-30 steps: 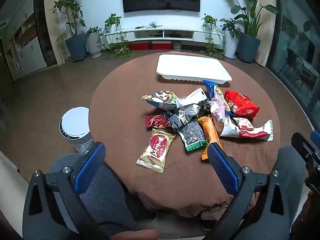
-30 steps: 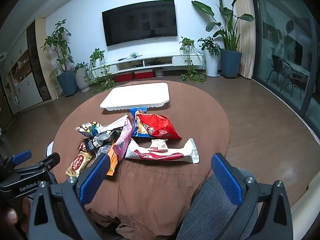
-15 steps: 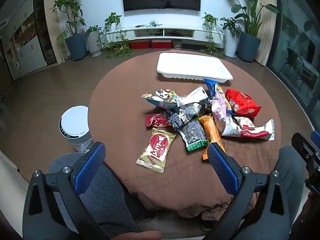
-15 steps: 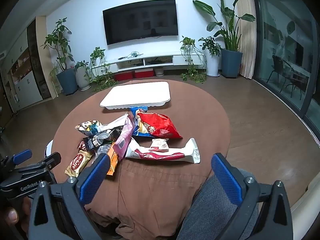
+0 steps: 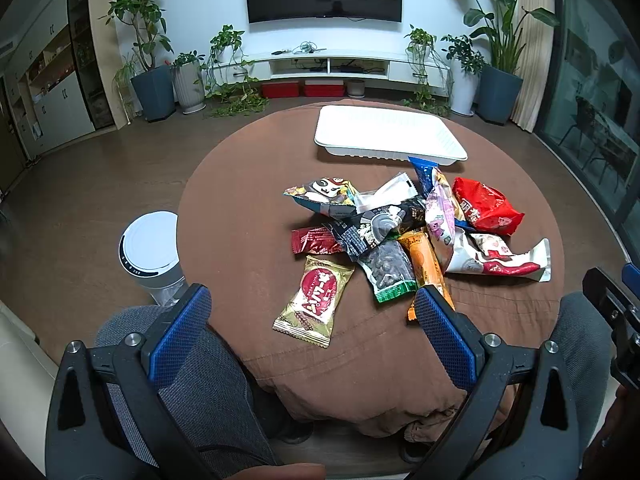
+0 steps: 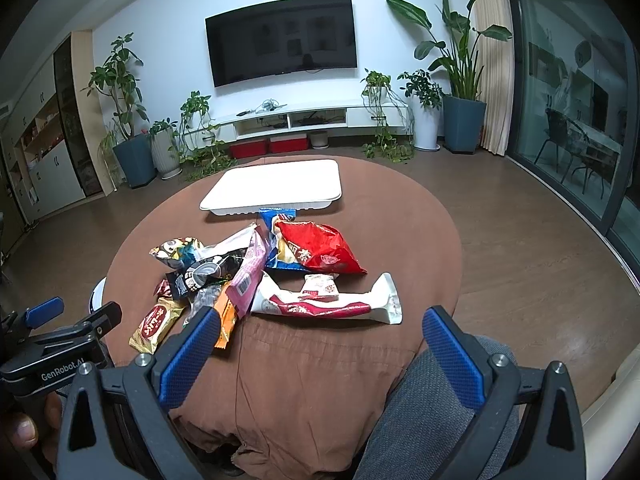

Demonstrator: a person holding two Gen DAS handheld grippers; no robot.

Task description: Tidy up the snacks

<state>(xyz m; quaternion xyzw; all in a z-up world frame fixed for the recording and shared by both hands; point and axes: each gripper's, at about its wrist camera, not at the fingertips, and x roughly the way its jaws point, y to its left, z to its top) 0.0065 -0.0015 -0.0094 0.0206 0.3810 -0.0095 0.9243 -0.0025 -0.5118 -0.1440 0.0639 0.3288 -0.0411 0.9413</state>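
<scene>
Both claws, left claw (image 5: pixel 312 320) and right claw (image 6: pixel 320 344), hang wide open and empty at the bench's near edge, and the gold-and-red wafer packet (image 5: pixel 314 301) sits dead ahead at 12 o'clock of the left one, long axis pointing toward 1 o'clock, so left's nearer.

Snacks (image 5: pixel 392 236) lay heaped mid-table: a gold pack (image 5: pixel 314 306) at 7 o'clock, a red bag (image 5: pixel 486 204) at 2. An empty white tray (image 5: pixel 388 138) sat at 12.
</scene>
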